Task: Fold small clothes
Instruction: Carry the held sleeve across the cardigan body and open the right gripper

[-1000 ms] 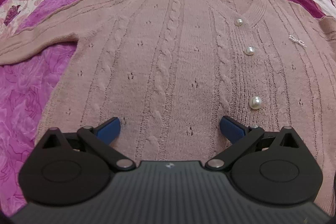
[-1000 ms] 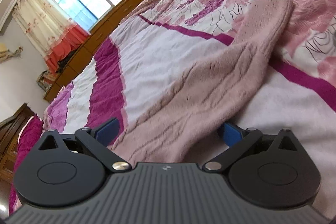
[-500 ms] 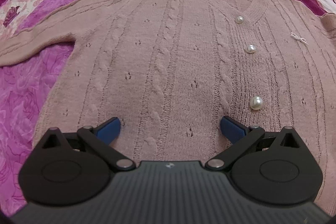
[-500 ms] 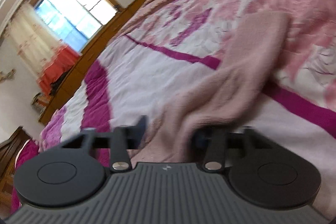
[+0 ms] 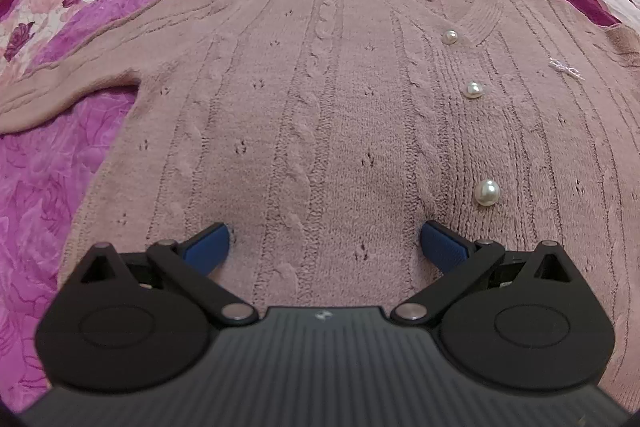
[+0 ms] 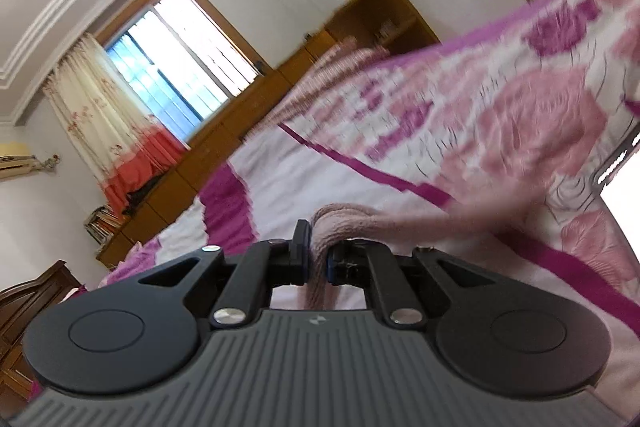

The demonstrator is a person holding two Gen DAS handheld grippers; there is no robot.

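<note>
The right wrist view is smeared by motion, so the rose print on the bedspread (image 6: 540,131) and the far end of the pink knit there are hard to make out; a pale bright object at that picture's right edge is cut off and cannot be identified. The right gripper (image 6: 318,259) has just been closing and now pinches a bunched fold of the sweater's sleeve (image 6: 340,223) between its blue pads, the knit humped up just above the jaws and trailing off to the right across the bed. The left gripper (image 5: 324,247) stands wide open, its fingertips (image 5: 210,245) resting on or just above the cardigan (image 5: 320,127), which of the two I cannot tell. The cardigan lies flat, front up, with three pearl buttons (image 5: 486,191) down its placket; its right edge and hem run out of the picture. Beyond the bed are a window (image 6: 180,55) with a cream and coral curtain (image 6: 108,131) and wooden cabinets (image 6: 372,19) along the wall.
</note>
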